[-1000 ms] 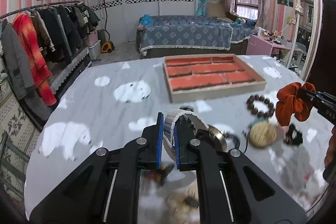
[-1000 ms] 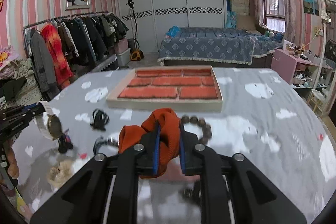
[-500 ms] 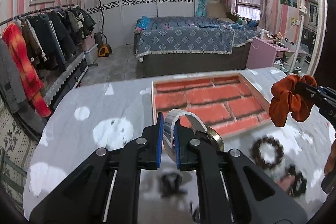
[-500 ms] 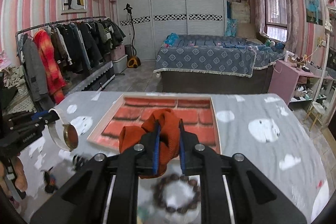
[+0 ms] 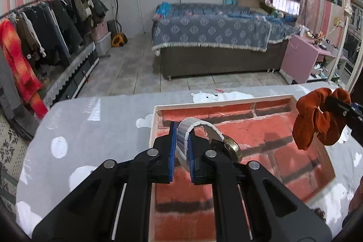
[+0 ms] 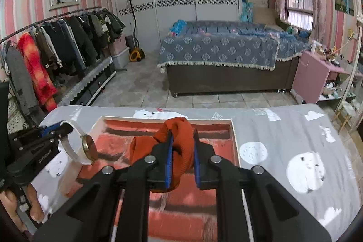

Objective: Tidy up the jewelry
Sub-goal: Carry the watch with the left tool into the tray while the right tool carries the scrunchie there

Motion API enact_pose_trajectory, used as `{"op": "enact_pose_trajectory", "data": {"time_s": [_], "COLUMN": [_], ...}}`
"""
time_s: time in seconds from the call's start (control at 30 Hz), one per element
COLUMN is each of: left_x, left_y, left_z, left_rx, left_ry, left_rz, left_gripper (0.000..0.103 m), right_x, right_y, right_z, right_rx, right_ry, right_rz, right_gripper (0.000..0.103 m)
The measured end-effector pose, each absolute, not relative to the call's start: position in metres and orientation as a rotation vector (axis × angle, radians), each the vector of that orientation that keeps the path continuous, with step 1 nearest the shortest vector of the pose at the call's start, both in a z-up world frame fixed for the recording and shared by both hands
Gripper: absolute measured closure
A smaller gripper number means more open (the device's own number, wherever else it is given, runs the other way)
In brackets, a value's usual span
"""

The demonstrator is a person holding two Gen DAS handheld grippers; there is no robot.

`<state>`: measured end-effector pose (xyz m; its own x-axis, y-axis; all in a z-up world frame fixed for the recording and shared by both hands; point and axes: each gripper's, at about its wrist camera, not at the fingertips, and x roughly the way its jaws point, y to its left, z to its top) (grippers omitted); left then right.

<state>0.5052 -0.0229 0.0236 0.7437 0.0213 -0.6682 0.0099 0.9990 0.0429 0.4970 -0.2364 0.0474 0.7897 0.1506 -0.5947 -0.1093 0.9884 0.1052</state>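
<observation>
Left gripper is clamping a white-strap wristwatch, holding it over the near-left part of the brick-lined tray. Right gripper is pinching an orange scrunchie above the tray's middle, near the table's far edge.

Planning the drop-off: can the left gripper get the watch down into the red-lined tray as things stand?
Probably yes. The left gripper, shut on the watch, hangs over the tray, whose lining below looks bare. The right gripper holds the orange scrunchie off to the side.
</observation>
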Motion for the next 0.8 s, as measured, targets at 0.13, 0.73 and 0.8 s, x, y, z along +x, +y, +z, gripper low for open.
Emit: {"op": "enact_pose_trajectory", "data": {"time_s": [0.13, 0.73, 0.8], "left_x": [0.536, 0.598, 0.601], "left_y": [-0.021, -0.012, -0.012], "left_z": [0.005, -0.033, -0.036], "left_rx": [0.045, 0.037, 0.037], "left_ry": [0.776, 0.871, 0.877], "left_rz": [0.033, 0.039, 0.041], "left_gripper": [0.095, 0.095, 0.095], "right_x": [0.533, 0.606, 0.61], "right_y": [-0.231, -0.235, -0.234], "right_z": [0.029, -0.018, -0.025], "right_rx": [0.02, 0.022, 0.003], "right_ry": [0.689, 0.868, 0.89], "right_rz": [0.109, 0.055, 0.053], "right_gripper": [0.088, 0.088, 0.088]}}
